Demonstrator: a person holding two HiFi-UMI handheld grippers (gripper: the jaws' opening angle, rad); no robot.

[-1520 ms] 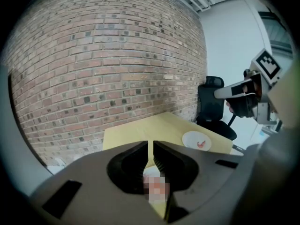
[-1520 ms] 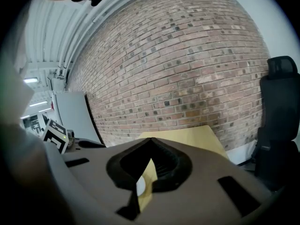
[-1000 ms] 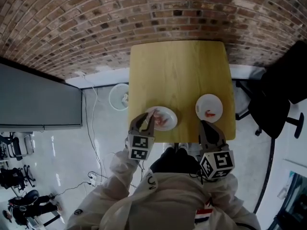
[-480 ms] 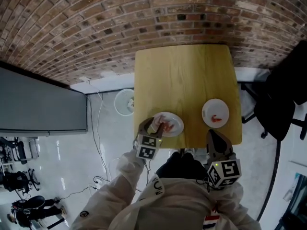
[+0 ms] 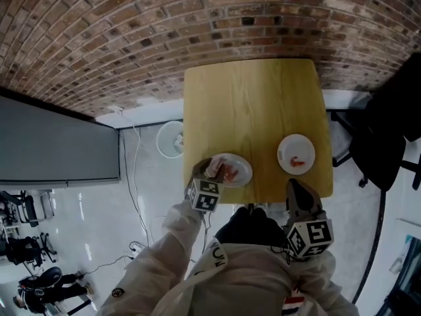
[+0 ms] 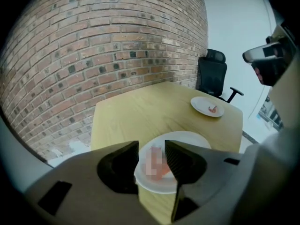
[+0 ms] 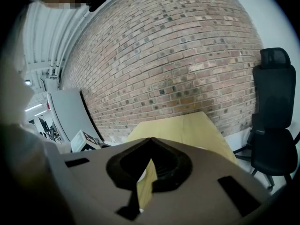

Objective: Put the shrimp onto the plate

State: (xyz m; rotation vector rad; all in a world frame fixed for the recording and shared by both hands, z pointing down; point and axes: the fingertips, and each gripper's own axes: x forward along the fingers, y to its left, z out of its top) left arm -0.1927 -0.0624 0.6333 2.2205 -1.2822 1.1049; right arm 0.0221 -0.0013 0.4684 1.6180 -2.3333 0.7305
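Left gripper view: the left gripper's (image 6: 152,146) jaws are seen apart, having just been opening, with a shrimp (image 6: 161,170) lying untouched between them on the near plate (image 6: 190,137). The right gripper's (image 7: 150,139) jaws are closed together, empty. Another shrimp (image 6: 213,109) is seen on the far plate (image 6: 201,108) across the table (image 6: 136,116).

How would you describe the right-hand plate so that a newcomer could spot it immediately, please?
Find the yellow table against the brick wall; two white plates sit near its front edge. The right plate lies by the right edge, nearest the black chair, while the left plate sits at the left corner.
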